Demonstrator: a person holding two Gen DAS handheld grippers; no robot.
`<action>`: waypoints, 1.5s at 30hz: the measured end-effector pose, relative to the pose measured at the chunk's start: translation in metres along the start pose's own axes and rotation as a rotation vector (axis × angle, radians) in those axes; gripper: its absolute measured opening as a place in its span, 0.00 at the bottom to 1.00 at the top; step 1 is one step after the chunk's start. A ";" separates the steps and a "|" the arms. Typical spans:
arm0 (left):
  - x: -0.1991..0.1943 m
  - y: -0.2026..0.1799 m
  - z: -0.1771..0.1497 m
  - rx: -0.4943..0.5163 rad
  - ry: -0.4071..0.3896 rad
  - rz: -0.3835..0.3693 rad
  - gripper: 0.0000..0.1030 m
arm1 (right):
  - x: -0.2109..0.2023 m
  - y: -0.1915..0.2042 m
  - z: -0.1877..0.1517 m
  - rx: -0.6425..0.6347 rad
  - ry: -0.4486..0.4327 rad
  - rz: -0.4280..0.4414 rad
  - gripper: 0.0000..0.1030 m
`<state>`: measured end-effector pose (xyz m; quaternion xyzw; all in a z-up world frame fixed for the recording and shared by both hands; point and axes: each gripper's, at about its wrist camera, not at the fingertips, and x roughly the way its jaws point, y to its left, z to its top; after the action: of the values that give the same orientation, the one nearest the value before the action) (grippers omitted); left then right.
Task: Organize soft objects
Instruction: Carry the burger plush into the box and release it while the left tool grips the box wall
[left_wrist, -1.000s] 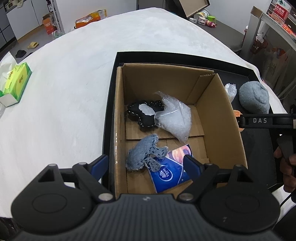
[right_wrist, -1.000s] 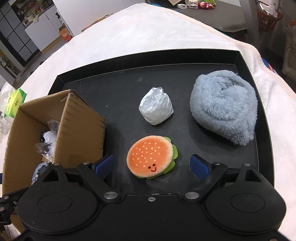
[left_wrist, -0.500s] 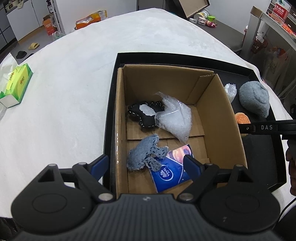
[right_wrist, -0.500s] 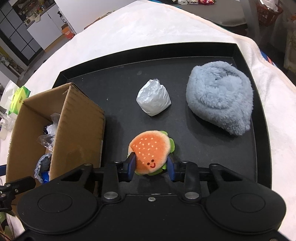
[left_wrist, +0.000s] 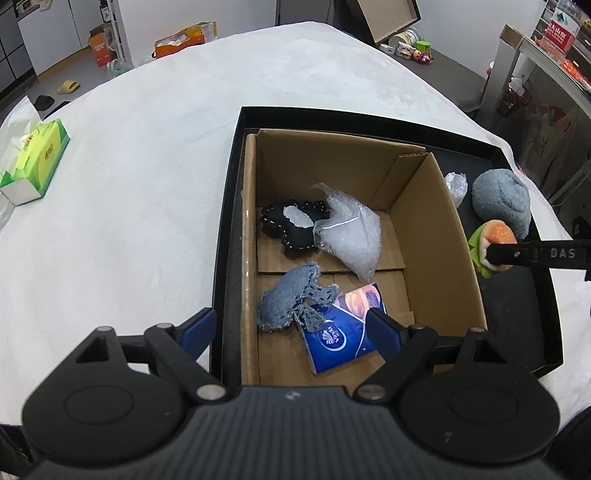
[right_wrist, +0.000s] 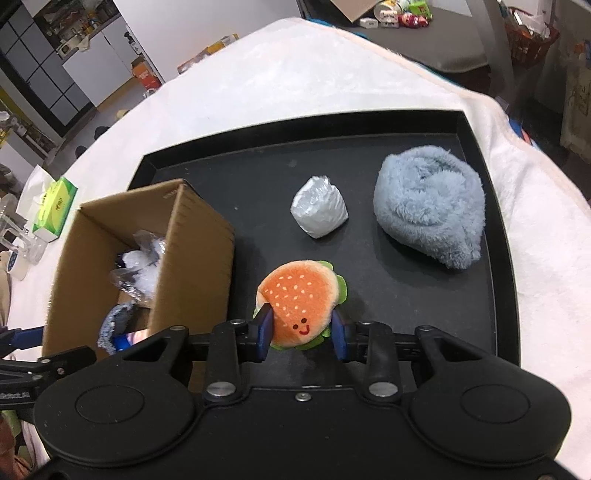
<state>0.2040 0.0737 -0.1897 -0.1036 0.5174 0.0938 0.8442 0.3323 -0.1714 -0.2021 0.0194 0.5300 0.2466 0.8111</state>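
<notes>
1. Firmly pinched by right gripper (right_wrist: 302, 330): round plush burger (right_wrist: 300, 304), orange, above smooth black tray (right_wrist: 406, 302).
2. Spread wide over corrugated cardboard box (left_wrist: 436, 236): left gripper (left_wrist: 290, 326).
3. Inside: frayed denim scrap (left_wrist: 286, 301), crinkled plastic bag (left_wrist: 351, 236).

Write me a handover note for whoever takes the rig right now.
Right gripper: shut on the burger plush, which looks just clear of the tray.
Left gripper: open, holding nothing, over the box.
Done: black plush, plastic bag, denim piece and tissue pack are in the box.
Left: burger into the box, then the foil-like wad and blue fleece from the tray.
</notes>
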 end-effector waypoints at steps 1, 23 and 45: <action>-0.001 0.001 -0.001 -0.004 -0.001 -0.003 0.84 | -0.001 0.004 0.001 -0.003 -0.005 0.001 0.31; -0.016 0.028 -0.016 -0.080 -0.049 -0.101 0.84 | -0.055 0.049 0.012 -0.067 -0.100 0.026 0.31; -0.016 0.055 -0.035 -0.126 -0.097 -0.182 0.57 | -0.055 0.115 0.016 -0.184 -0.093 0.024 0.31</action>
<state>0.1520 0.1166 -0.1950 -0.1983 0.4575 0.0540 0.8651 0.2850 -0.0904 -0.1147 -0.0372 0.4667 0.3026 0.8302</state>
